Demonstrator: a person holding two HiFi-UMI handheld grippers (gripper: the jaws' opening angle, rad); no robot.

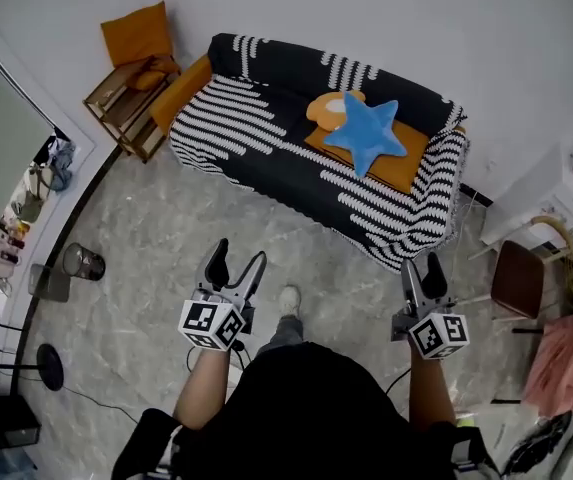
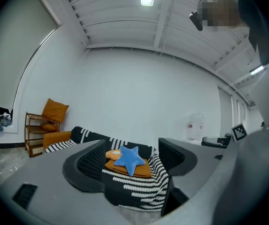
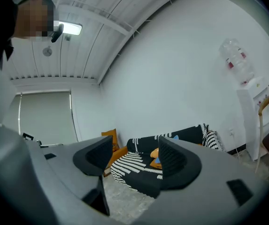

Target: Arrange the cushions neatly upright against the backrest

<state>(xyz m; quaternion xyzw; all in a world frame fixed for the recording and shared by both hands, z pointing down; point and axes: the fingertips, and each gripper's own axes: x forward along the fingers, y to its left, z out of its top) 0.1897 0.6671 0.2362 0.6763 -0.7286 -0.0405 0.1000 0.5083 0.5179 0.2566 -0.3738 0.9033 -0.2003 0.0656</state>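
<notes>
A sofa (image 1: 266, 143) under a black-and-white striped cover stands against the far wall. On its right seat a blue star cushion (image 1: 368, 133) lies flat on an orange square cushion (image 1: 401, 166), and a small orange cushion (image 1: 328, 108) lies just behind them. Another orange cushion (image 1: 180, 95) leans at the sofa's left arm. My left gripper (image 1: 234, 265) and right gripper (image 1: 421, 273) are held over the floor, well short of the sofa, both open and empty. The left gripper view frames the star cushion (image 2: 130, 157) between its jaws.
A wooden rack (image 1: 126, 98) with an orange cushion (image 1: 138, 33) on top stands left of the sofa. A small bin (image 1: 83, 262) sits on the floor at left. At right are a brown stool (image 1: 518, 278), a white cabinet (image 1: 556, 193) and pink cloth (image 1: 571, 358).
</notes>
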